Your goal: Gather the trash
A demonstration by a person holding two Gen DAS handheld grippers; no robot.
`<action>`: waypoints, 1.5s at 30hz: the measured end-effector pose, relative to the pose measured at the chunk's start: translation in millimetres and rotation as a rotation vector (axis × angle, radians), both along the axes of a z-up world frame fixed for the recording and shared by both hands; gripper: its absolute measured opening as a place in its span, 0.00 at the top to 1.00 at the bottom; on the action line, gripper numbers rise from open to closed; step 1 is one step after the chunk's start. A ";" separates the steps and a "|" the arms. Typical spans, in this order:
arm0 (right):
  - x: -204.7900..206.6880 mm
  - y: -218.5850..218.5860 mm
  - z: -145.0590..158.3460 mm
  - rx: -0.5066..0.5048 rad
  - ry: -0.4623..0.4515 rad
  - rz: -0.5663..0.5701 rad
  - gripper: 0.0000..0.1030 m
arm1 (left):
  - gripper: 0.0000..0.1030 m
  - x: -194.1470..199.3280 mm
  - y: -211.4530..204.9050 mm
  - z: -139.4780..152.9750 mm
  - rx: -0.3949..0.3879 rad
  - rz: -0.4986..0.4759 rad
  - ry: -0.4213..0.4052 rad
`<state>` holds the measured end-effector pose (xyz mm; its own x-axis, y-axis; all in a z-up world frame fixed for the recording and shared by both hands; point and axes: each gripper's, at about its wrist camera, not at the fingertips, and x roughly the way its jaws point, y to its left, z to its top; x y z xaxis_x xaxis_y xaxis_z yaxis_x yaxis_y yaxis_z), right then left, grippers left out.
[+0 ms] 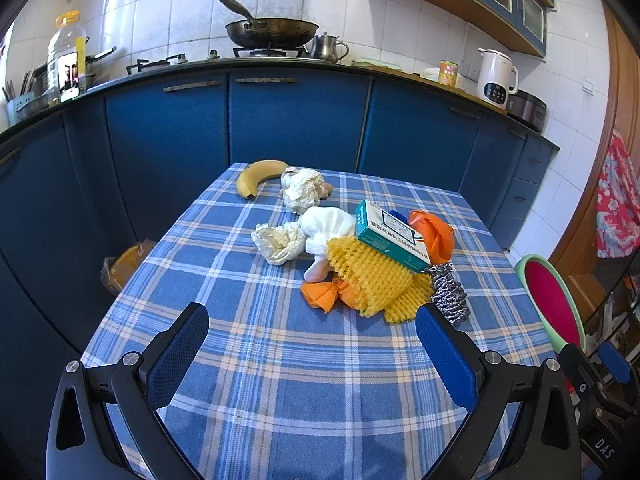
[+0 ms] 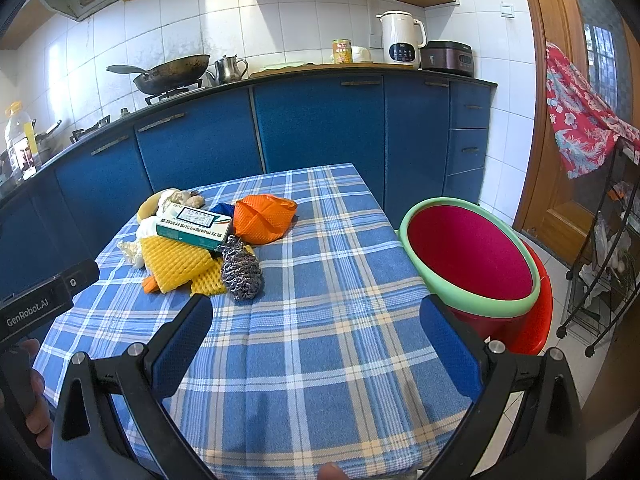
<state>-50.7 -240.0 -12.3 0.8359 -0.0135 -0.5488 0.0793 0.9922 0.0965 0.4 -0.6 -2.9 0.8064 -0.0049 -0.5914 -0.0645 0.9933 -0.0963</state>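
A heap of trash lies on the blue plaid table (image 1: 280,360): a teal-and-white box (image 1: 390,236), yellow foam net (image 1: 372,280), orange foam nets (image 1: 434,234), a grey steel scrubber (image 1: 450,294), crumpled white tissues (image 1: 280,240) and a banana (image 1: 258,176). My left gripper (image 1: 312,328) is open and empty, hovering just short of the heap. In the right wrist view the box (image 2: 196,226), yellow net (image 2: 176,262), orange net (image 2: 264,218) and scrubber (image 2: 240,268) lie ahead and left. My right gripper (image 2: 316,320) is open and empty above the table (image 2: 320,340).
A green-rimmed red basin (image 2: 472,256) stands on a red stool at the table's right edge, also in the left wrist view (image 1: 552,300). Blue kitchen cabinets (image 1: 296,120) stand behind the table. A bagged bin (image 1: 124,266) sits on the floor at left. A wire rack (image 2: 600,260) stands far right.
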 end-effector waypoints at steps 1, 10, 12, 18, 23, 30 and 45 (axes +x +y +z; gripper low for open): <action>0.1 -0.3 0.2 0.000 0.000 0.000 0.01 | 0.00 -0.1 -0.2 -0.4 0.001 -0.001 -0.001; 0.3 -0.5 0.3 0.001 0.000 -0.001 0.01 | 0.00 1.4 4.5 -1.9 -0.001 0.002 0.001; 0.0 -0.1 -0.1 0.001 0.000 0.000 0.01 | 0.00 1.4 4.7 -2.3 -0.001 0.002 0.001; 1.8 -0.8 0.6 0.002 0.004 -0.003 0.01 | 0.00 2.1 4.4 -2.8 0.001 0.000 0.006; 4.6 -1.3 0.4 0.003 0.011 -0.004 0.01 | 0.00 6.3 3.7 -5.0 0.007 -0.002 0.016; 18.3 0.4 -0.2 0.003 0.016 0.007 0.01 | 0.00 18.6 10.2 -7.4 0.015 0.015 0.032; 79.6 24.9 -12.5 -0.024 0.092 0.086 0.01 | 0.00 78.2 32.2 -16.0 0.012 0.031 0.104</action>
<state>28.9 -215.1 -24.8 0.7809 0.0423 -0.6232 0.0009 0.9976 0.0687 78.6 31.6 -19.0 0.7400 0.0264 -0.6721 -0.1039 0.9917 -0.0753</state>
